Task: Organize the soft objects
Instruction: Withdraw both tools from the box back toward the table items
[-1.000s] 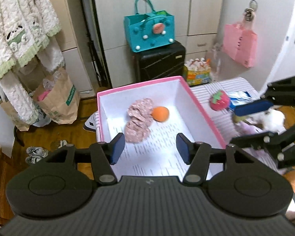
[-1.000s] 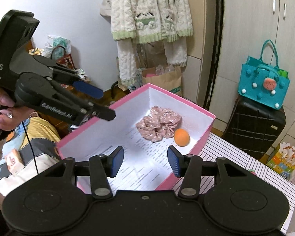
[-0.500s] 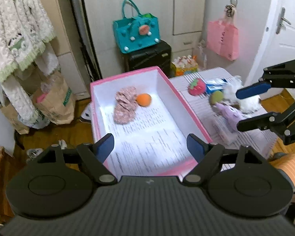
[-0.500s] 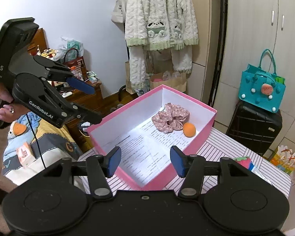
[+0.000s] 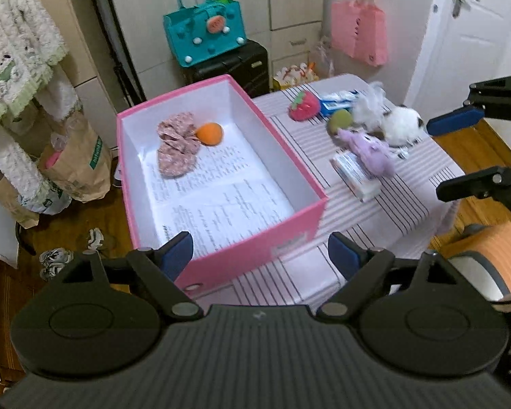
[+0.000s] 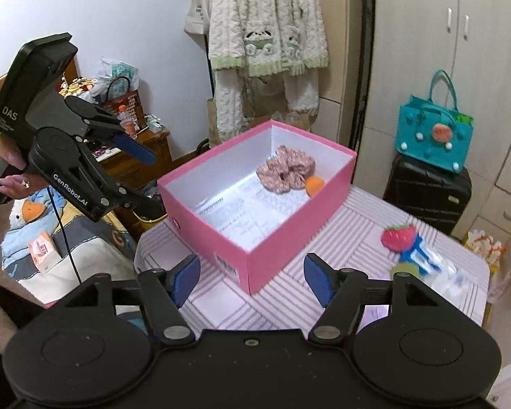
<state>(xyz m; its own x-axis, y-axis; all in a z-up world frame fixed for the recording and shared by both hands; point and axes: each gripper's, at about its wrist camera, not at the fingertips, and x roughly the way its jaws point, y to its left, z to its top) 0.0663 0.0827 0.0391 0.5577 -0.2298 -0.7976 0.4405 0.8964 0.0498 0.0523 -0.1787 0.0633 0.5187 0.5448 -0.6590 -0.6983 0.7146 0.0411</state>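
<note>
A pink box [image 5: 242,259] stands on the striped table [image 5: 391,204]. It holds a pink scrunchie [image 5: 177,150] and an orange ball [image 5: 209,133]. To its right lie a strawberry plush [image 5: 303,106], a green ball [image 5: 340,121], a white fluffy toy [image 5: 398,124] and a purple plush [image 5: 371,151]. My left gripper [image 5: 260,255] is open and empty above the box's near end. My right gripper [image 6: 252,276] is open and empty above the box's near corner [image 6: 248,272]; it also shows in the left wrist view [image 5: 460,156], right of the toys.
A blue packet [image 5: 337,100] and a flat white pack [image 5: 356,177] lie among the toys. A black suitcase [image 5: 231,68] with a teal bag [image 5: 204,34] stands behind the table. Paper bags [image 5: 75,167] sit on the floor at left. A bed [image 6: 51,245] is beside the table.
Both grippers have pulled back and up from the box, so more of the table and toys shows. The left jaws have opened wider. Nothing was picked up.
</note>
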